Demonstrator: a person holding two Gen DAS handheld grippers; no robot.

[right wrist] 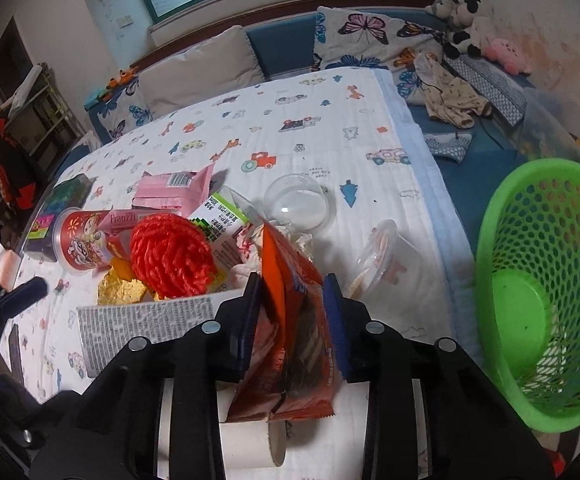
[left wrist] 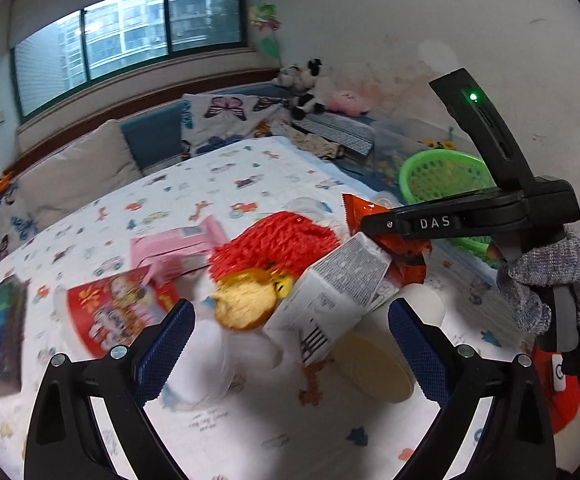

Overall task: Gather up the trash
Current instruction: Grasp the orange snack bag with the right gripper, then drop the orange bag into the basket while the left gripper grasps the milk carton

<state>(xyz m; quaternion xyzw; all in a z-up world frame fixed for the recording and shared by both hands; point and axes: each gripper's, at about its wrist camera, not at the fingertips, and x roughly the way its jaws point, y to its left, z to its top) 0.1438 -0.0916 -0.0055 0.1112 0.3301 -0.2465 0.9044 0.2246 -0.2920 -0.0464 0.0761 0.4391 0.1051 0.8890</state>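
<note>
Trash lies heaped on our patterned blanket (right wrist: 329, 120): an orange wrapper (right wrist: 293, 320), a red mesh ball (right wrist: 170, 256) and a grey-printed carton (right wrist: 146, 320). Our right gripper (right wrist: 293, 320) pinches the orange wrapper; our left gripper (left wrist: 290, 344) hangs spread above what seems, through blur, a carton. Well right stands our green basket (right wrist: 545, 280).

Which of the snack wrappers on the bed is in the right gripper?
The orange wrapper, upright between the right gripper pads; the pink wrapper lies untouched farther back.
</note>
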